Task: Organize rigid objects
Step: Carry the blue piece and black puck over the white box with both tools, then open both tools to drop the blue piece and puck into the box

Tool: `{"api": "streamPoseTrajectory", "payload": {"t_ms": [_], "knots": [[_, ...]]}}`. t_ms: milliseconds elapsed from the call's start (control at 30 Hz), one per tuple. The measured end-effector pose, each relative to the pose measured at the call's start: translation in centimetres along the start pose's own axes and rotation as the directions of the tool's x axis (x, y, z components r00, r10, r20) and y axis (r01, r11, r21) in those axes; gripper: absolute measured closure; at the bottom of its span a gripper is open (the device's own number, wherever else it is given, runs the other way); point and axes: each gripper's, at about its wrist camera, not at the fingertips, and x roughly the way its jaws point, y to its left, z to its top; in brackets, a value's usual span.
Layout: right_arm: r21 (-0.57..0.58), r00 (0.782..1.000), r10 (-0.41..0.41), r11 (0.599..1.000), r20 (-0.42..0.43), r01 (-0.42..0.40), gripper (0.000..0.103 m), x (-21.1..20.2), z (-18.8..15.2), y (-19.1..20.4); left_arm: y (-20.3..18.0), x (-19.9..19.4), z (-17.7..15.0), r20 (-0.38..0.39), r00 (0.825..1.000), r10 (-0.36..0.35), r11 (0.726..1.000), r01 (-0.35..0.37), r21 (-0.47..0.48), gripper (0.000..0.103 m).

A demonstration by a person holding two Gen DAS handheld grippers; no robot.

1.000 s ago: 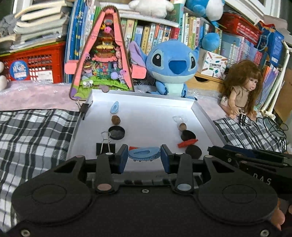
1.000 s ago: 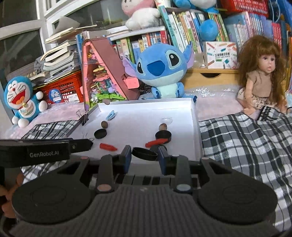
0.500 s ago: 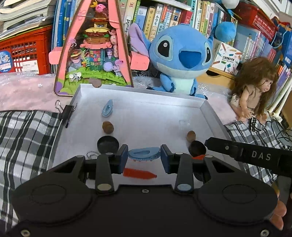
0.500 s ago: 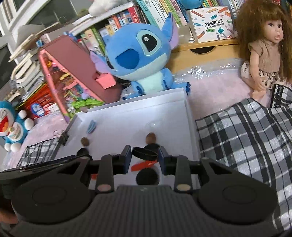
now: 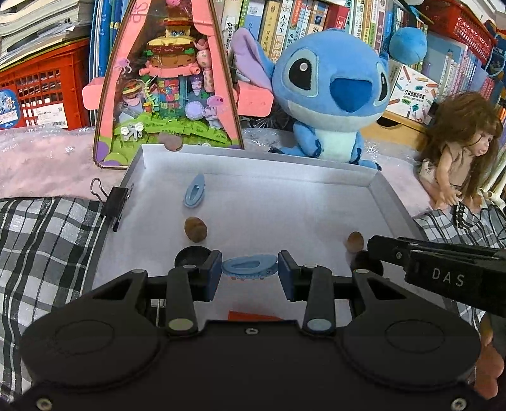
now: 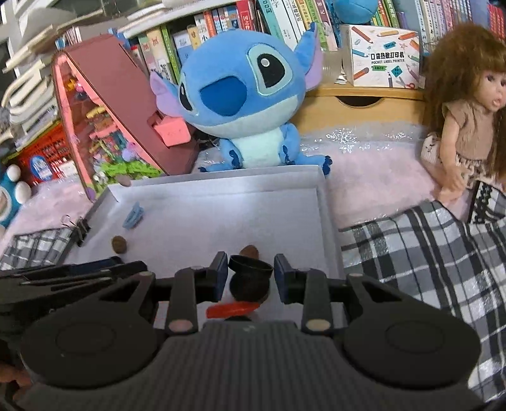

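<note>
Left wrist view: left gripper (image 5: pixel 249 275) pinches a blue hair clip (image 5: pixel 249 268) between its blue pads, clip held crosswise, above the white tray (image 5: pixel 392 202). On the tray floor, far-left: 2nd blue hair clip (image 5: pixel 194 190), lying loose. Nearer, a brown nut (image 5: pixel 195 228); just below it a black round lid (image 5: pixel 191 256), partly hidden by the gripper's left finger. Right side of tray: 2nd brown nut (image 5: pixel 354 241), w/ another black lid (image 5: pixel 363 264) beside it, mostly covered. Red strip (image 5: pixel 249 315) shows under the gripper body; what it is, can't tell. Black binder clip (image 5: pixel 115 202) clamped on tray's left wall. Right gripper's arm enters from the right edge, over the tray's right side.

Right wrist view: right gripper (image 6: pixel 250 274) clamps a black ring-shaped cap (image 6: pixel 251 265) between its pads, held slightly tilted, above the tray's near-right part (image 6: pixel 325 221). Directly below: a black lid (image 6: pixel 249 292) & a red carrot-shaped piece (image 6: pixel 232 309) on the tray floor; brown nut (image 6: pixel 249 251) just behind the held cap. Loose blue clip (image 6: pixel 133 215) & other nut (image 6: pixel 119 244) at far left.

Surroundings: blue plush toy (image 6: pixel 243 98) sits behind tray's far wall; pink triangular toy house (image 5: pixel 167 85) to its left; long-haired doll (image 6: pixel 468 113) at right; plaid cloth (image 6: pixel 427 253) flanks tray; bookshelf (image 5: pixel 300 25) behind.
</note>
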Motion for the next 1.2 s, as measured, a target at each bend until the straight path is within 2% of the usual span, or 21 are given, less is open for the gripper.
{"api": "streamPoseTrajectory", "payload": {"t_ms": [467,933,1167,1200], "knots": [[-0.024,1.0,-0.022,0.999,-0.017,0.021,0.065,1.7,-0.2,0.7,0.1,0.6,0.1,0.019,1.0,0.002,1.0,-0.002,0.014,0.066],[-0.043,0.997,-0.037,0.998,-0.07,0.034,0.066,3.9,1.2,1.0,-0.2,1.4,0.7,0.021,1.0,0.001,0.999,-0.002,0.048,0.067],[-0.028,0.997,-0.043,0.999,-0.061,0.041,0.063,4.1,1.2,0.7,-0.3,1.4,0.7,0.025,1.0,-0.005,0.999,0.004,0.047,0.06],[-0.019,0.998,-0.037,0.999,-0.058,0.036,0.059,4.1,1.3,0.6,-0.4,1.4,0.7,0.025,1.0,-0.004,0.999,0.003,0.049,0.059]]}}
